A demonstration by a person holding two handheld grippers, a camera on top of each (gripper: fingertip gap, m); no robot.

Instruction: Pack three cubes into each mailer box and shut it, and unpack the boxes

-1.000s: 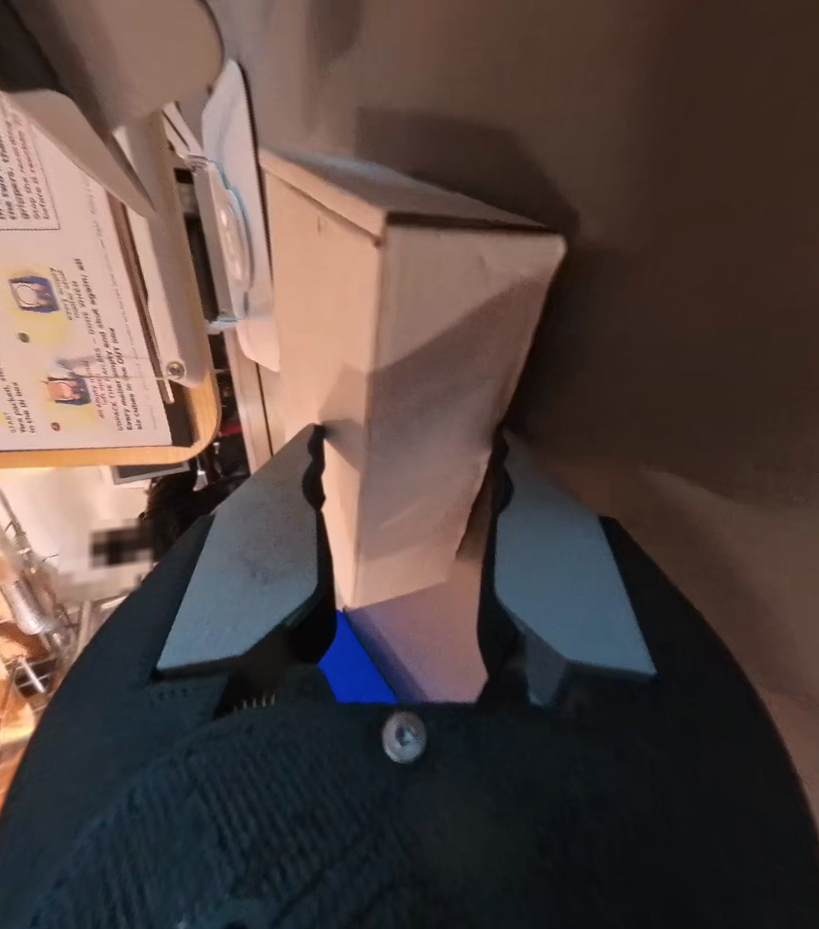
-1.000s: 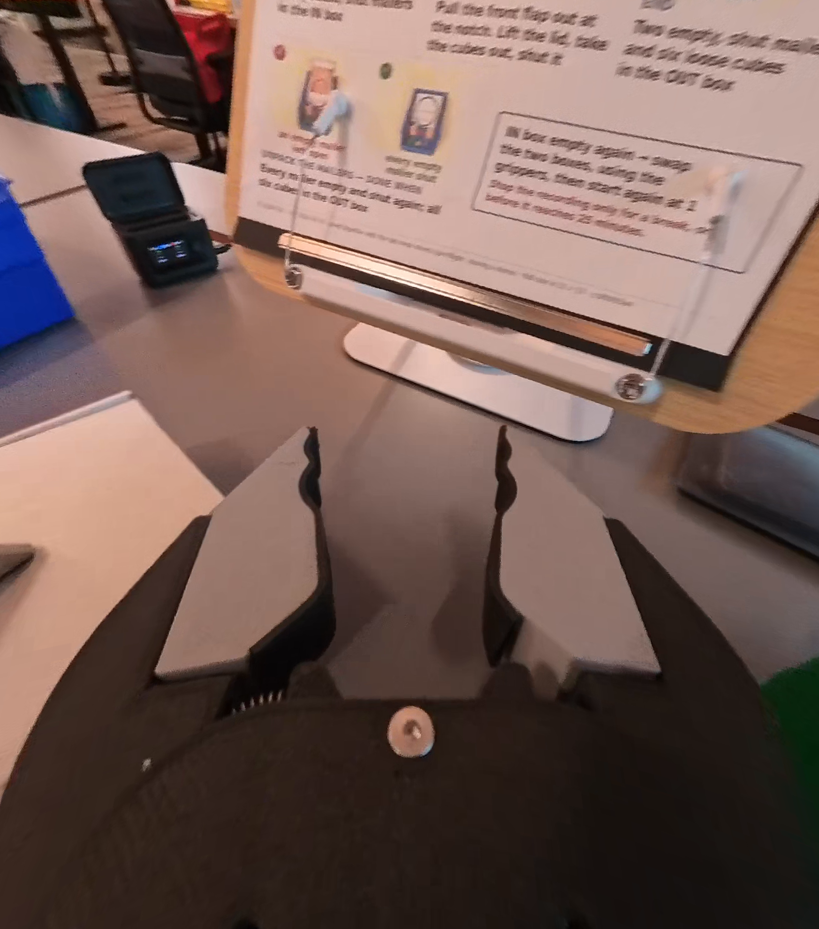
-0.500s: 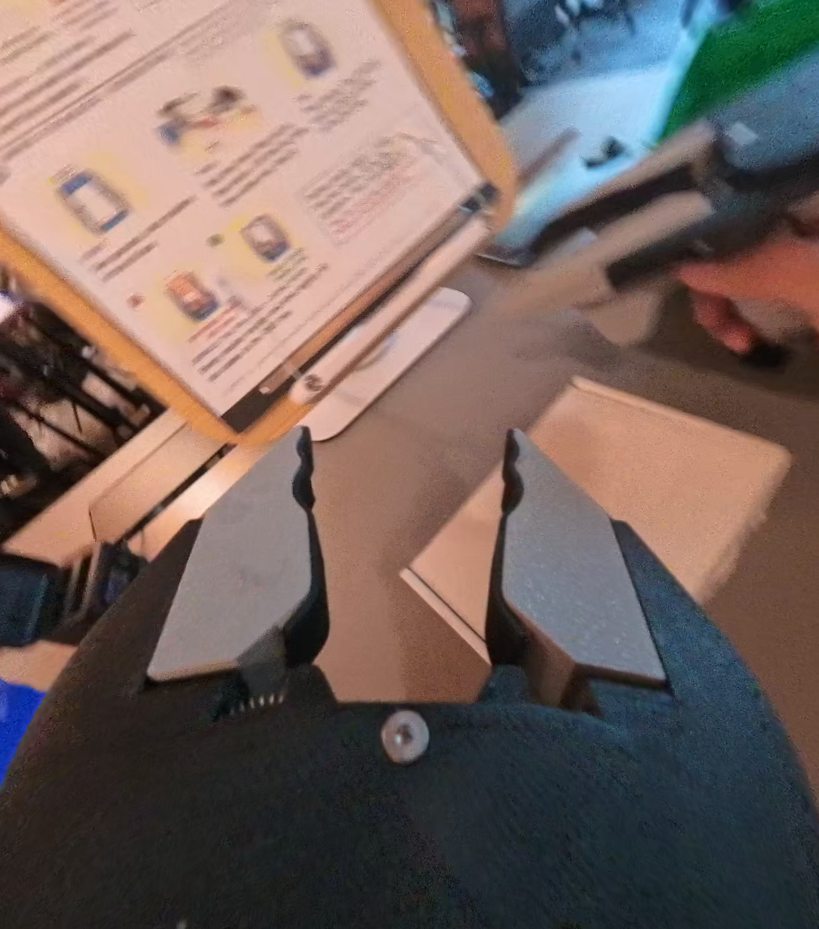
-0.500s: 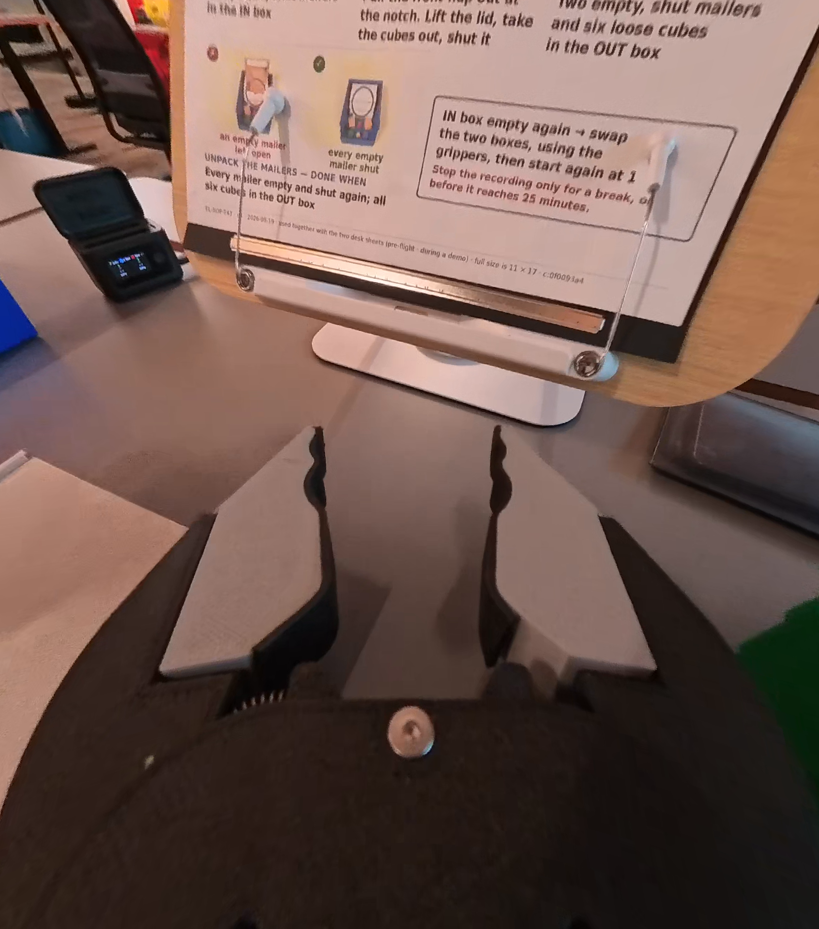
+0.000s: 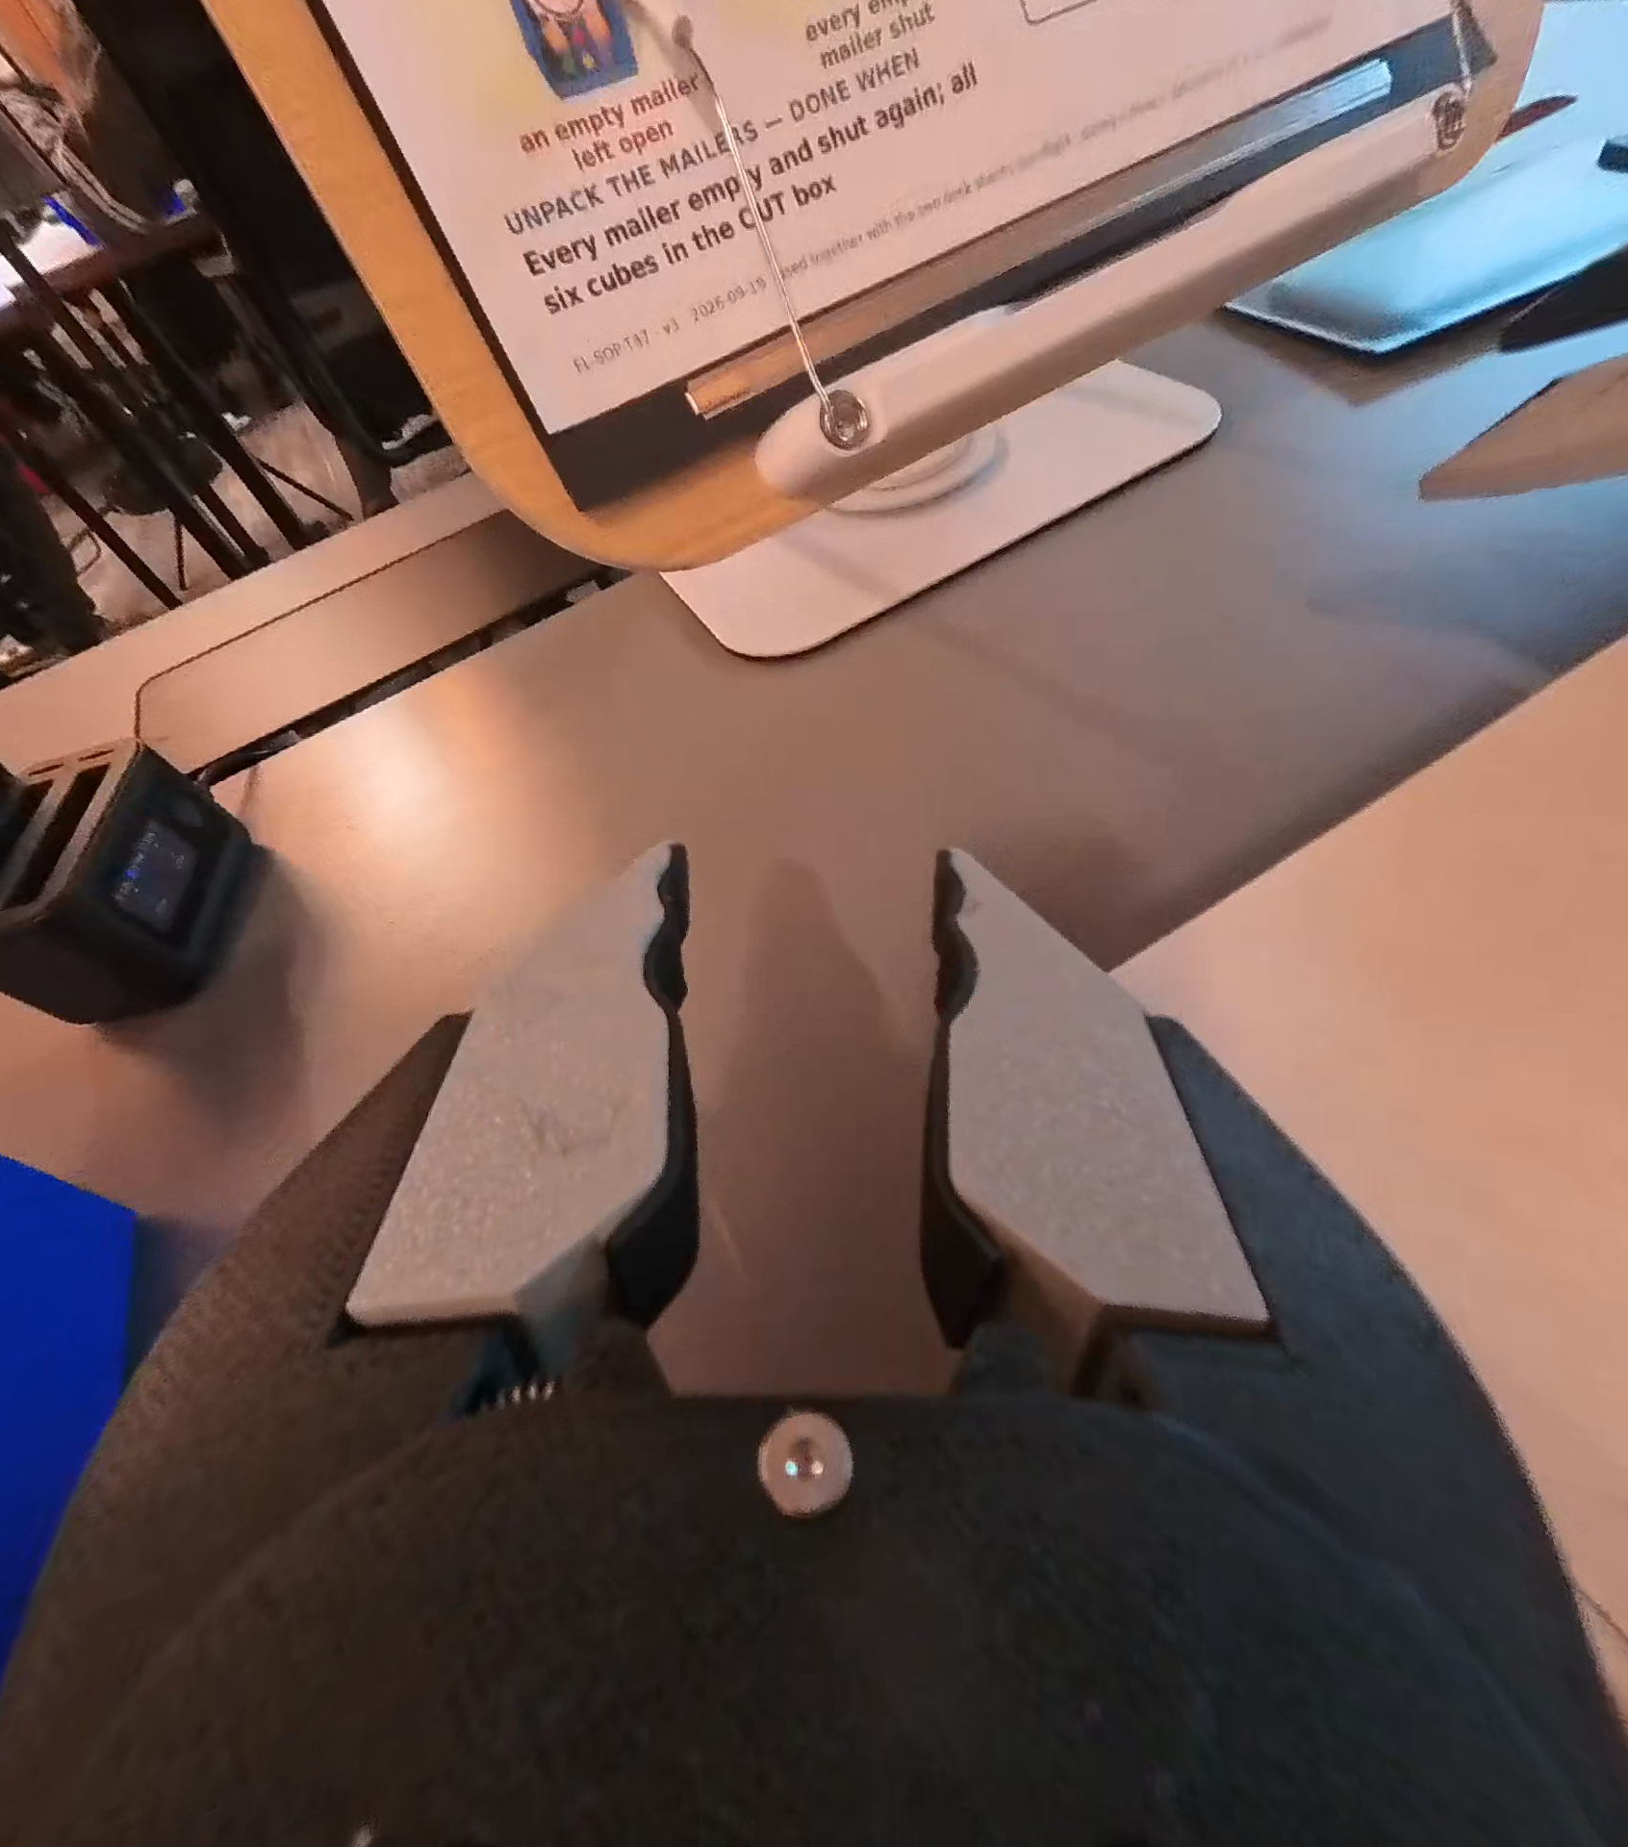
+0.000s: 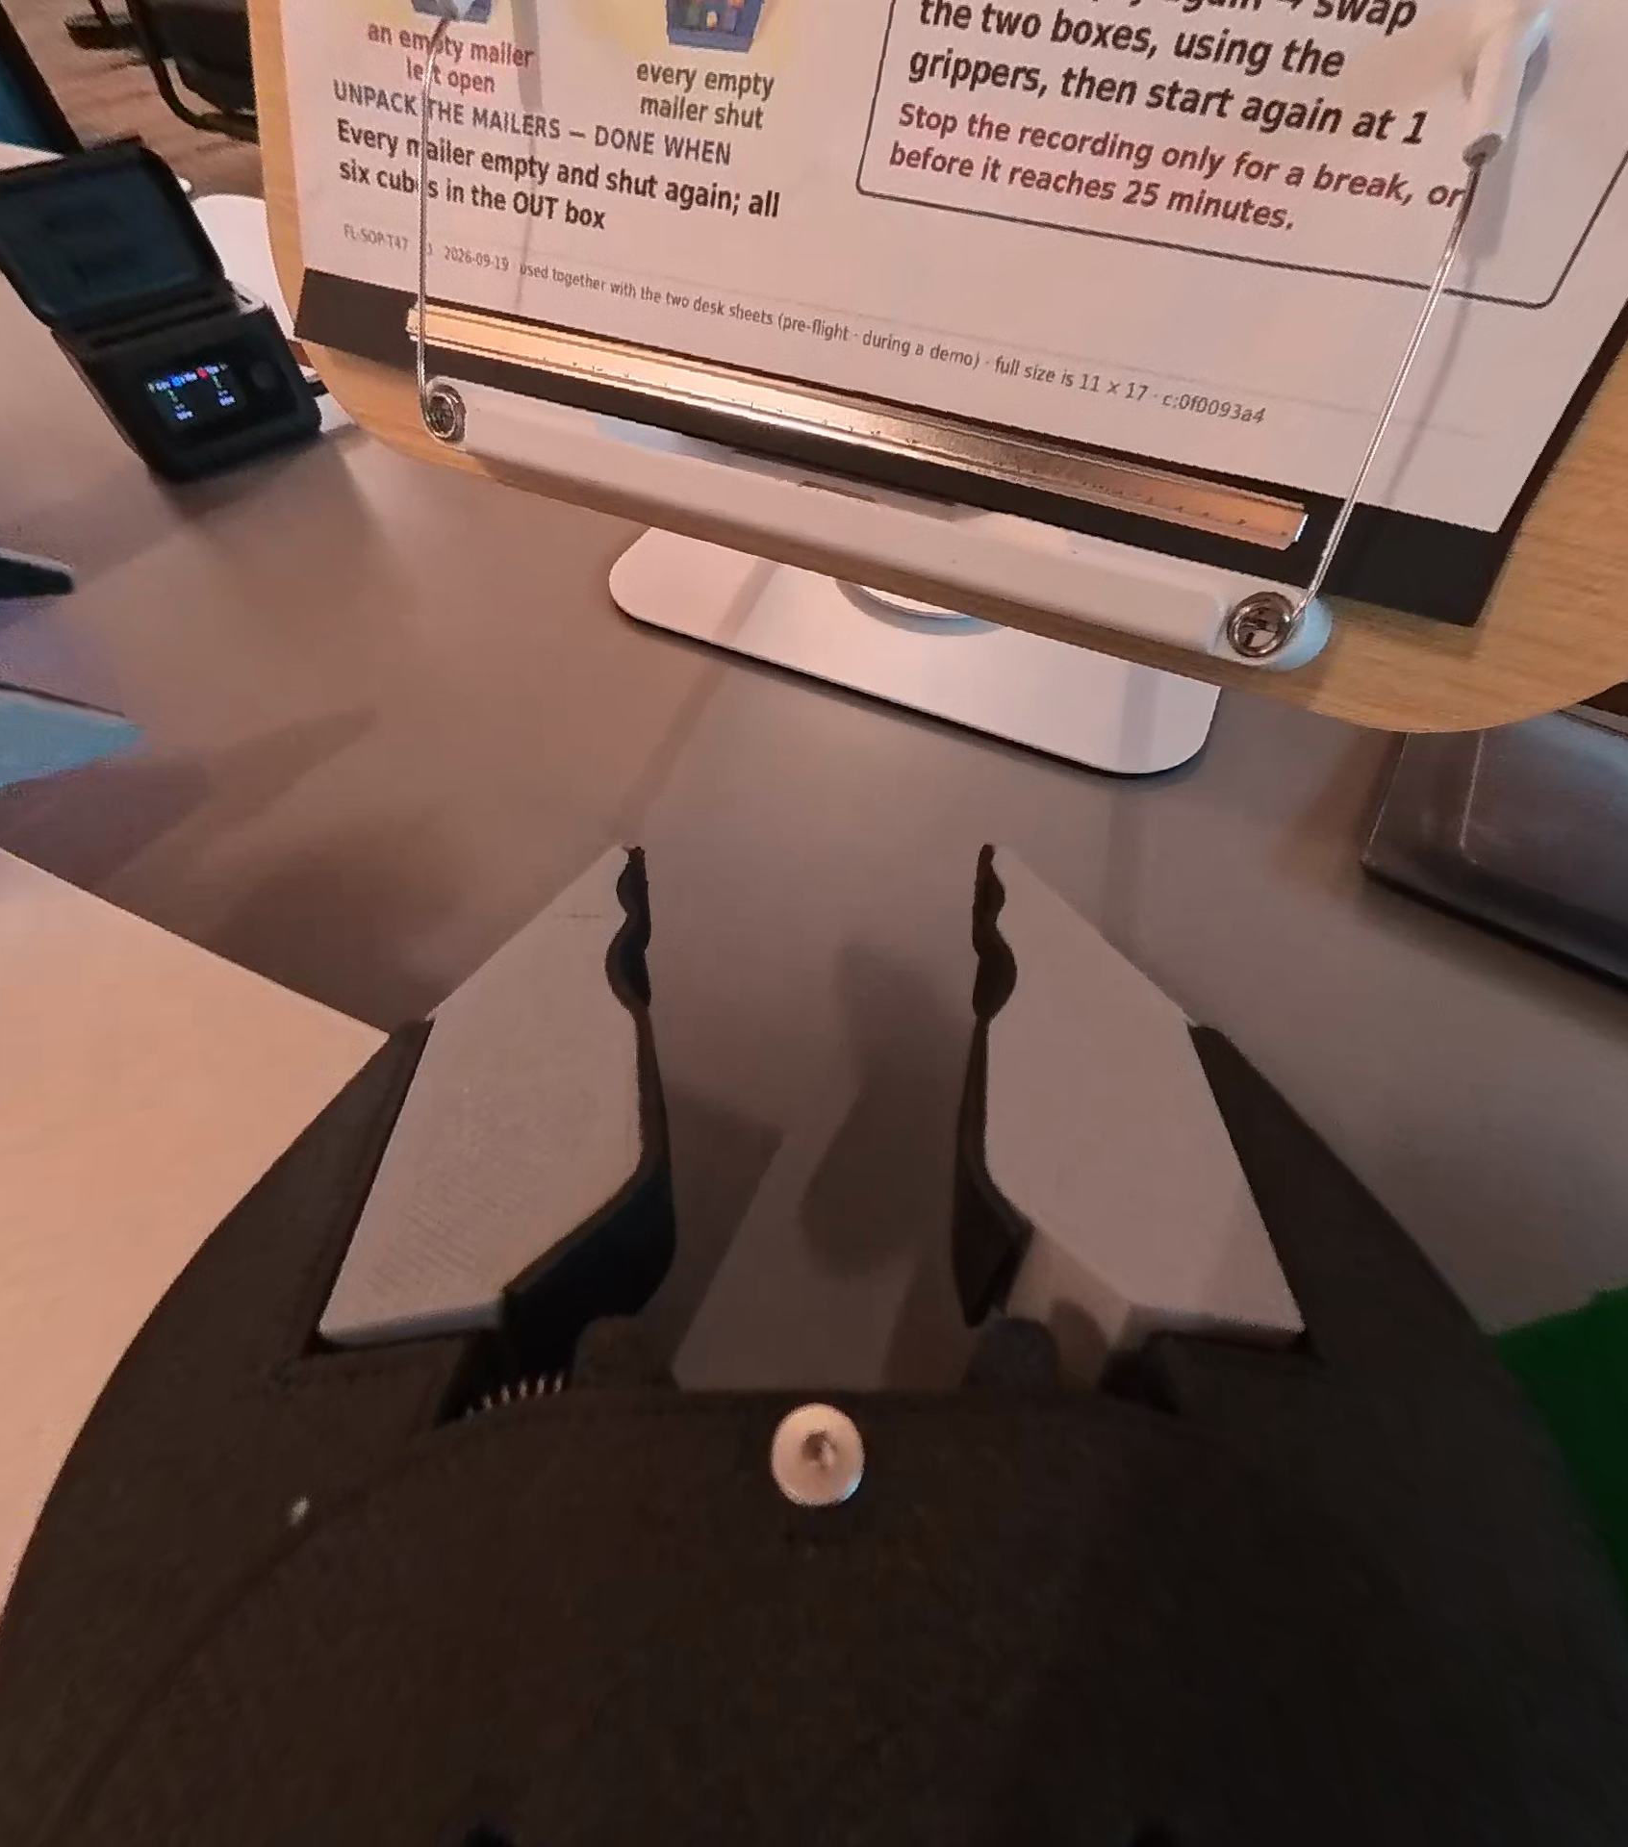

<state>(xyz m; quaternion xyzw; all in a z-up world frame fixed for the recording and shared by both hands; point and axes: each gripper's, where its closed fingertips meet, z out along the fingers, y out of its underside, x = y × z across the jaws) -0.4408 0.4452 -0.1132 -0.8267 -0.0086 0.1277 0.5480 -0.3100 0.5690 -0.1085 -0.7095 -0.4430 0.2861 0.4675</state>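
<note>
I hold both the left gripper (image 5: 810, 900) and right gripper (image 6: 805, 900) empty, fingers apart, flanking the shut mailer box (image 5: 1390, 999) lying flat on the table (image 5: 790, 730), ready, I judge, to open it.

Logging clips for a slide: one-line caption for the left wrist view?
Open, empty left tongs over the grey table, shut mailer at right, sign stand ahead.

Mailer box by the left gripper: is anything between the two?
Nothing visible. The left gripper is open over bare table, and the closed mailer box lies just to its right. The small black device sits off to the left.
</note>
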